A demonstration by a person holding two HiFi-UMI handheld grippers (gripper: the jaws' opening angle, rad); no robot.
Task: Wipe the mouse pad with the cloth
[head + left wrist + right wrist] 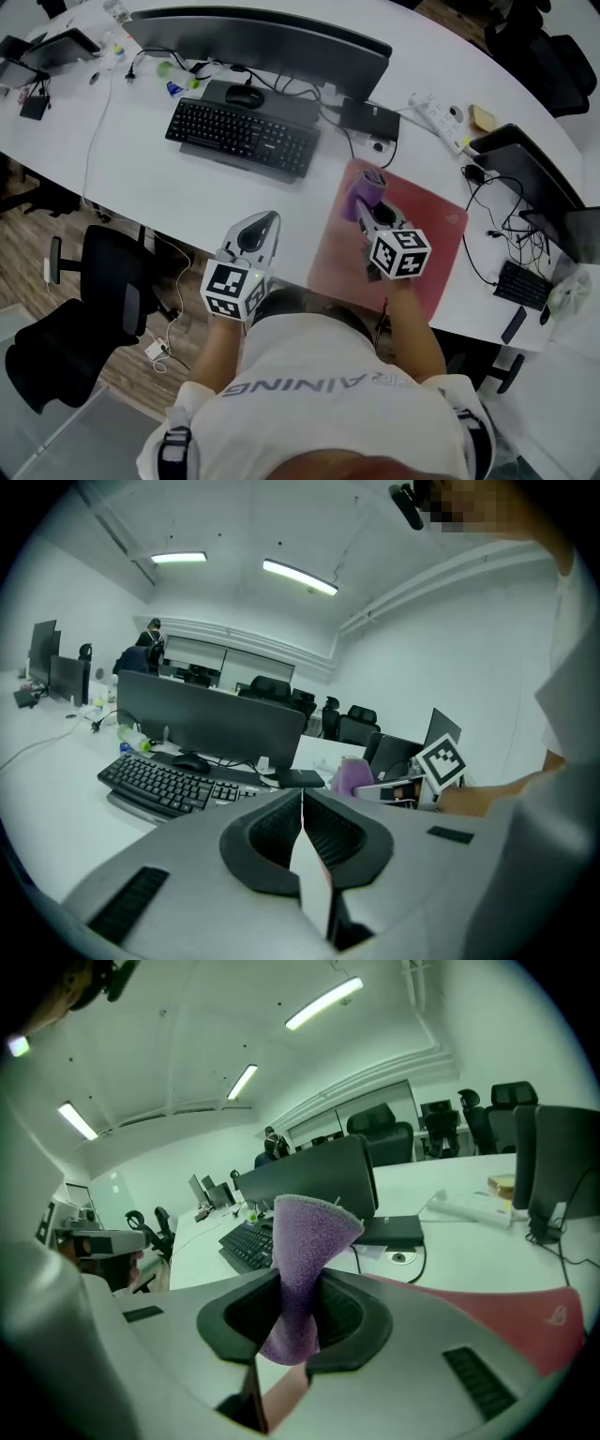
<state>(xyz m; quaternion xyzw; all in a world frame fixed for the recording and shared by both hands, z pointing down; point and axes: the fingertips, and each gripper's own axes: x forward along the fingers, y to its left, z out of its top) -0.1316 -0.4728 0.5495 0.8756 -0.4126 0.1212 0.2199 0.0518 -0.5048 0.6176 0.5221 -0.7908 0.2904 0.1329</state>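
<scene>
A red mouse pad [422, 225] lies on the white desk at the front right; in the right gripper view its edge [525, 1321] shows low right. My right gripper [367, 199] hovers over the pad's left half, shut on a purple cloth [362, 191] that sticks up between the jaws [305, 1251]. My left gripper [258, 228] is held near the desk's front edge, left of the pad, with its jaws shut and nothing between them [302, 803]. The cloth [353, 776] and the right gripper show beyond it in the left gripper view.
A black keyboard [244, 136] and a mouse [245, 96] sit behind a wide monitor [272, 42] at the desk's middle. A power strip [442, 120], a laptop [530, 178] and cables crowd the right side. An office chair [80, 309] stands on the floor at the left.
</scene>
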